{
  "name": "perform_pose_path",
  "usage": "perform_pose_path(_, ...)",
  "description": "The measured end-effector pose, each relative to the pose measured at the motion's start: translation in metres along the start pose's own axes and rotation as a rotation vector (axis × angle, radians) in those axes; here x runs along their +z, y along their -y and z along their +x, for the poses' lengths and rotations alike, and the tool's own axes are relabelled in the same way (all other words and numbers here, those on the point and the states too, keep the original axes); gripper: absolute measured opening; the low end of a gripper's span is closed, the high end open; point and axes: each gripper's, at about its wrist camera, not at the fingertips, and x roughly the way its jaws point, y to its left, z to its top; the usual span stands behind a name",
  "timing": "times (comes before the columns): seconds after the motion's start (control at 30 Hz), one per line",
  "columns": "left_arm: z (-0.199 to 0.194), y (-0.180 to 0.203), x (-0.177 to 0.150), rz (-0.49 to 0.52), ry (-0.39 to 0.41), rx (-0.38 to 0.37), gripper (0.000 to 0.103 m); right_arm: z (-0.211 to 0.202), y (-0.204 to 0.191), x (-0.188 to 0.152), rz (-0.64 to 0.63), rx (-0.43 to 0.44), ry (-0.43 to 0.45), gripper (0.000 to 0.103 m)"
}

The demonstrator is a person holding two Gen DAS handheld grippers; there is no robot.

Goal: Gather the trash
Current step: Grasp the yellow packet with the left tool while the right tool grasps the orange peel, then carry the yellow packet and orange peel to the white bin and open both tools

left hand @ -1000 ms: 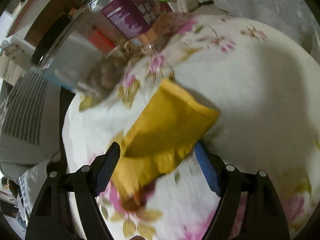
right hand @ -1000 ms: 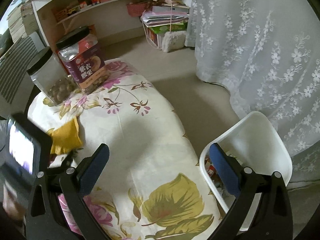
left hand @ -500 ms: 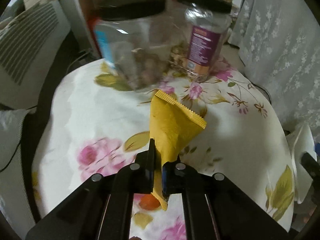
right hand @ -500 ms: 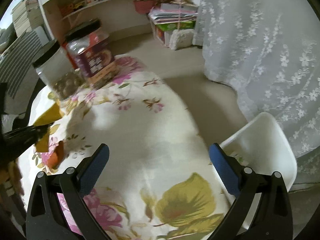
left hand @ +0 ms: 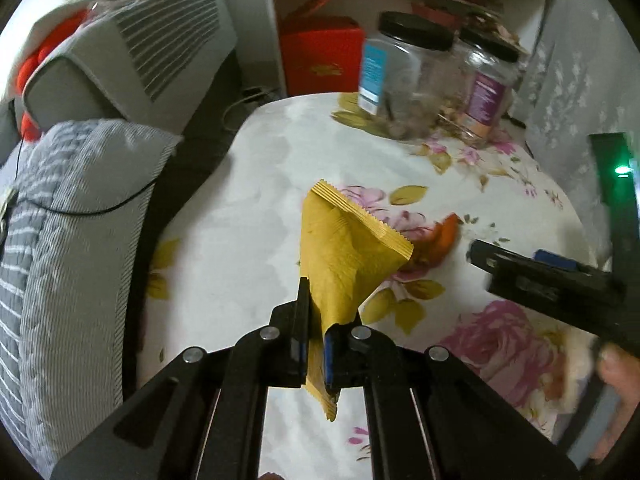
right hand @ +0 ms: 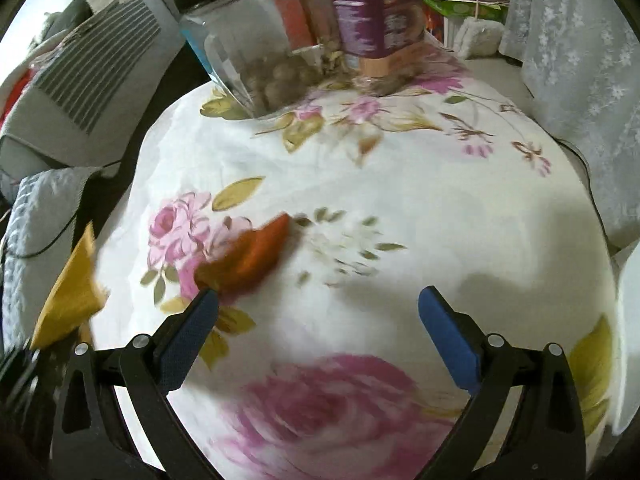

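Above floral-clothed table (left hand: 248,184): crinkled yellow foil wrapper (left hand: 344,256) clamped in left tool (left hand: 316,344); right tool (right hand: 318,316) spread wide near unpicked orange peel scrap (right hand: 252,256).

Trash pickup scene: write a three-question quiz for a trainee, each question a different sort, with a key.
1. True or false: the left gripper is shut on the yellow wrapper.
2. Multiple choice: the right gripper is A) shut on a jar, B) open above the floral tablecloth, C) shut on the orange scrap.
3. Fill in: both jars, the black-lidded jar and the purple-labelled jar, stand at the ____ end of the table as the right wrist view shows it.

Key: 1 true; 2 B; 3 far.
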Motion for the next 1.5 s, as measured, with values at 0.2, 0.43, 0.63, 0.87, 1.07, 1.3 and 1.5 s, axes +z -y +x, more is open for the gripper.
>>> perform_pose_path(0.2, -0.008, -0.031, 0.005, -0.068, 0.018, 0.0, 0.005, 0.034, -0.035, 0.005, 0.069, -0.018, -0.029, 0.083)
perform_pose_path(0.43, -0.011, -0.047, 0.002, -0.083, 0.013, 0.008, 0.005, 0.045, -0.062, -0.002, -0.078, -0.141, 0.043, 0.023)
perform_pose_path(0.63, -0.016, -0.055, -0.003, -0.122, 0.001, -0.01, 0.005, 0.024, -0.049, -0.021, -0.117, -0.089, 0.016, 0.018)
perform_pose_path(0.87, -0.03, -0.039, -0.009, -0.093, 0.018, -0.021, 0.005, -0.013, -0.022, -0.027, -0.152, -0.058, 0.026, 0.018)
perform_pose_path(1.07, -0.04, -0.021, -0.011, -0.087, 0.031, -0.028, 0.005, -0.058, -0.002, -0.031, -0.194, -0.083, 0.086, 0.018)
perform_pose_path(1.3, -0.051, 0.008, -0.015, -0.055, 0.046, -0.037, 0.005, -0.096, 0.035, -0.04, -0.175, -0.09, 0.145, 0.018)
perform_pose_path(1.5, -0.055, 0.036, -0.017, -0.039, 0.056, -0.064, 0.005, -0.099, 0.071, -0.059, -0.106, -0.097, 0.152, 0.018)
